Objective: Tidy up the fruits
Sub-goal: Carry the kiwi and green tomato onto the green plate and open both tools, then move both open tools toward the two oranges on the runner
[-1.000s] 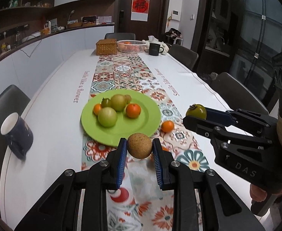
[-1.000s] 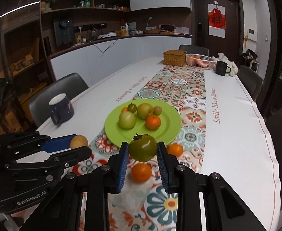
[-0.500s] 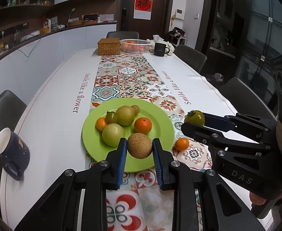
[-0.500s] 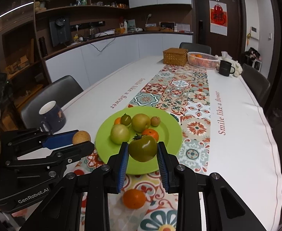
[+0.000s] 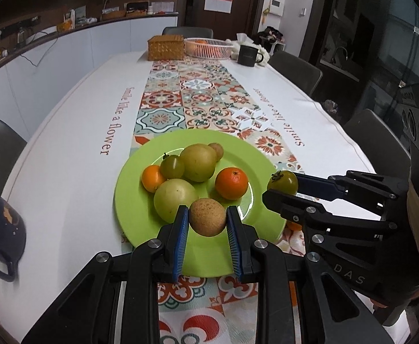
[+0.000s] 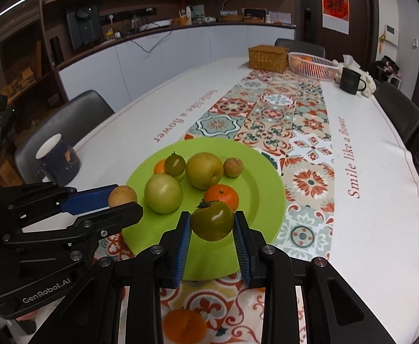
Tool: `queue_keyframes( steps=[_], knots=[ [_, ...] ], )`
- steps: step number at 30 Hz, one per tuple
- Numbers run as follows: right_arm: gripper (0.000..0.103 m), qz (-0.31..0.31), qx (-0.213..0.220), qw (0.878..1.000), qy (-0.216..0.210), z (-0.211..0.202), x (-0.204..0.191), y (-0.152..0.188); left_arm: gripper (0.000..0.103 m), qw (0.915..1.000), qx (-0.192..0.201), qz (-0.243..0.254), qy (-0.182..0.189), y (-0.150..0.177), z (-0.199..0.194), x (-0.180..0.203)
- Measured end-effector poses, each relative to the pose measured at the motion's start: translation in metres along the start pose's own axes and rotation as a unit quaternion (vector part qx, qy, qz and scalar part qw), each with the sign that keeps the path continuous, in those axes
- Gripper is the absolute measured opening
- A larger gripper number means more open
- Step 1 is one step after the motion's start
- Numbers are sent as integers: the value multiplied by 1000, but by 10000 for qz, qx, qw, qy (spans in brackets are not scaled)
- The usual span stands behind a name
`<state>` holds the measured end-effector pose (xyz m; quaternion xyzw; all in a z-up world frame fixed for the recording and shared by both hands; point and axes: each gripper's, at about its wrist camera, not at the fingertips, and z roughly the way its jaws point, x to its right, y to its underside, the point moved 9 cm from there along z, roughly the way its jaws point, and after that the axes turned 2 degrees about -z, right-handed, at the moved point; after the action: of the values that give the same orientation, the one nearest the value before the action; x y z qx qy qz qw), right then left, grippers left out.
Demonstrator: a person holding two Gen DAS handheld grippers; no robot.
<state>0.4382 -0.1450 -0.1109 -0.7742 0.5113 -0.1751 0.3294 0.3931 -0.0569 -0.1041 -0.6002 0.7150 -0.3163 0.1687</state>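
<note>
Our left gripper [image 5: 208, 225] clamps a brown fruit [image 5: 208, 217] above the plate's [image 5: 129, 200] near rim; our right gripper [image 6: 212, 228] pinches a green tomato [image 6: 212, 220] there too. Beyond sit a tangerine [image 5: 231, 183], pears, then the basket [image 5: 208, 47].

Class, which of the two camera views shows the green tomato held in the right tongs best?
The right wrist view: the green tomato sits large and central between the right tongs, its calyx and glossy skin clear. The left wrist view shows the same tomato only small at the side, partly hidden by the tongs' lower finger.
</note>
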Motion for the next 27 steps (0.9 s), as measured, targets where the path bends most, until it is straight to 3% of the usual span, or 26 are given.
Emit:
queue_keyframes(
  steps=[5,7,11,20,22,27],
  knots=[
    [31,8,-117,9999,30,14,3,4,31,9999,-117,-27,-5,4,9,-3],
    [44,74,-147,9998,62,16,6,5,36,9999,-89,-35,-71,5,7,-5],
    [46,133,-45,9998,131,8,11,8,44,9997,-13,-37,-228,10,-3,-8],
    [55,88,338,9987,380,-42,10,19,60,9989,287,110,-365,21,-43,5],
    [63,84,469,9980,418,-57,7,21,62,9984,362,175,-404,24,-53,10],
    [64,59,745,9962,454,-89,1,24,69,9964,564,274,-575,27,-78,20]
  ],
)
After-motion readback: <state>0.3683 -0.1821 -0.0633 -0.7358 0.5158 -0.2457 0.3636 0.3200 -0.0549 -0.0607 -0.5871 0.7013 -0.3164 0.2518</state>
